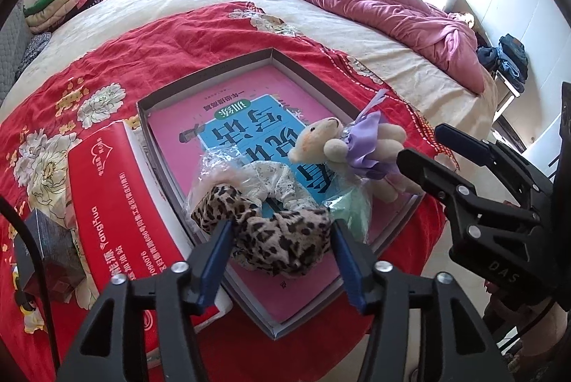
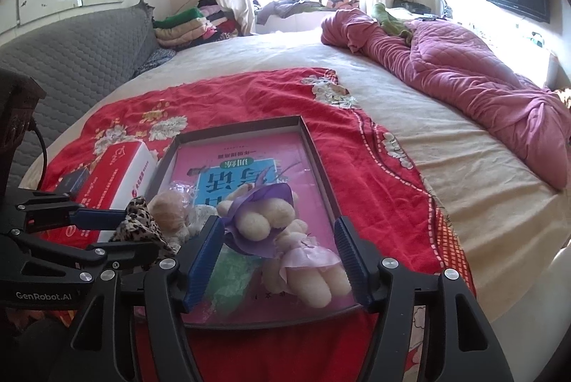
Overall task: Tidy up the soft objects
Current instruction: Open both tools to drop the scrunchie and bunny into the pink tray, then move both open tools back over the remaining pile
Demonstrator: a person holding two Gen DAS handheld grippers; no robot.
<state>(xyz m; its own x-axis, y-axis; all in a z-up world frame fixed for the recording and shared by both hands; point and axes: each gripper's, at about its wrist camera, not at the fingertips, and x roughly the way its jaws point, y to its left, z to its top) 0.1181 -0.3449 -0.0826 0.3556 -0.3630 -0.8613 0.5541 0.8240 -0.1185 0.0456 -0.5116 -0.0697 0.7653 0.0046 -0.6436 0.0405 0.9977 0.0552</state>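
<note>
The leopard scrunchie [image 1: 271, 239] and teddy bear [image 2: 285, 239] lie in the shallow box [image 1: 210, 71], at its near edge — apparently just placed. Left gripper [image 1: 282, 257] and right gripper [image 2: 282, 260] stand spread, gripping nothing — next, withdraw clear.

The far half of the shallow box [image 1: 210, 75] lies bare down to the pink book [image 2: 249, 150], open from above. Its near half is crowded: a leopard-print cloth [image 1: 278, 239], a crinkled plastic bag [image 1: 221, 164] and a plush bear [image 1: 339, 139] lie close together. A red carton [image 1: 117, 203] blocks the box's left side. On its right, red blanket [image 2: 374, 168] and cream bed [image 2: 464, 168] stay free up to the pink quilt [image 2: 464, 71].
</note>
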